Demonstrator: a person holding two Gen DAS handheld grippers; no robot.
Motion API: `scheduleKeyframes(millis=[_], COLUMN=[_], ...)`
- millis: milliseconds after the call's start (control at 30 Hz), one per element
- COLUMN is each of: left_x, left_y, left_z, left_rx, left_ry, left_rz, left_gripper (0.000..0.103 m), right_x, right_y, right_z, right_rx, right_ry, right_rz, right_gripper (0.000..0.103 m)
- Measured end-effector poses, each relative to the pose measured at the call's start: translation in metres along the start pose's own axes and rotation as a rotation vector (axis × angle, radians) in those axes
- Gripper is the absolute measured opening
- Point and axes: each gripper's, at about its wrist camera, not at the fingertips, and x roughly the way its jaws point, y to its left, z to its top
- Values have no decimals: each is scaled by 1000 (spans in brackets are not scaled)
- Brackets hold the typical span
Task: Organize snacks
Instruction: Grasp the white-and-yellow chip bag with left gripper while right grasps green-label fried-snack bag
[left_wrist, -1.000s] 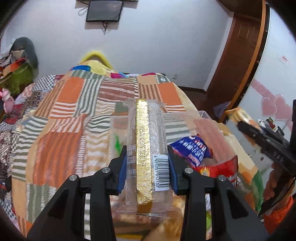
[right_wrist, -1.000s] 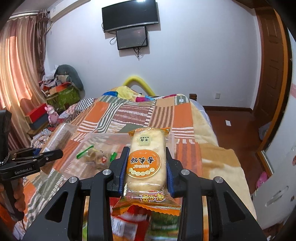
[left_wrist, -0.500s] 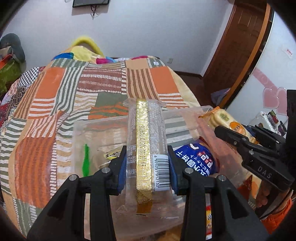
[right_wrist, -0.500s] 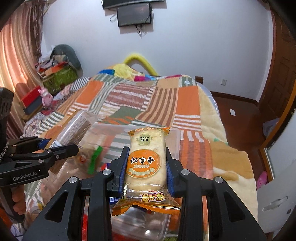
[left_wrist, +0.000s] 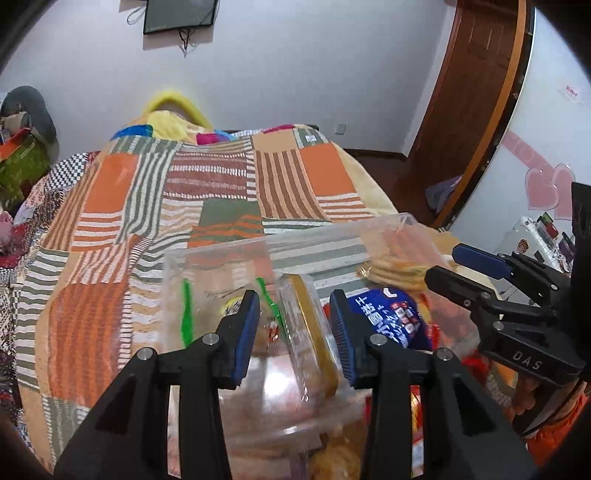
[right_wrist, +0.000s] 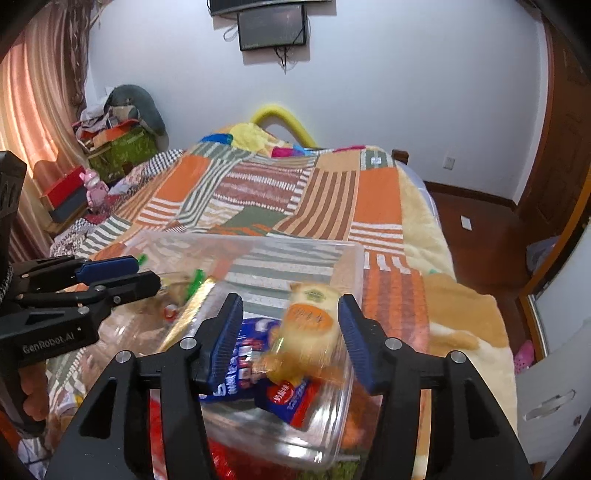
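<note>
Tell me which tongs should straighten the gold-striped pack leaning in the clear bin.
Probably left. The gold-striped pack sits right between the left tongs' open jaws; the right tongs, whose jaws have just been opening, frame the orange pack instead.

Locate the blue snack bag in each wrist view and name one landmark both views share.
Left wrist: blue snack bag sits right of centre, inside the clear plastic bin, just right of the left gripper.
Right wrist: low centre, behind the right gripper.
Shared landmark: patchwork blanket.
</note>
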Motion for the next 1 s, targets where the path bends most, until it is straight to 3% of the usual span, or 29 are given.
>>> scheduleKeyframes(millis=[300, 500, 767, 1000], left_x=[-62, -91, -97, -91], left_y=[10, 27, 61, 79], left_z=[-25, -64, -124, -172], left_rx=[17, 14, -68, -143], left_ry=[-43, -23, 70, 152], left_rz=[28, 63, 97, 78], left_gripper=[57, 63, 65, 65], right_x=[-49, -72, -74, -60], right_y=[10, 21, 32, 39], right_z=[-12, -32, -66, -94], right_rx=[-5, -17, -1, 31], right_ry=[-82, -108, -62, 14], right_rz=[11, 1, 1, 9], right_gripper=[66, 73, 73, 73])
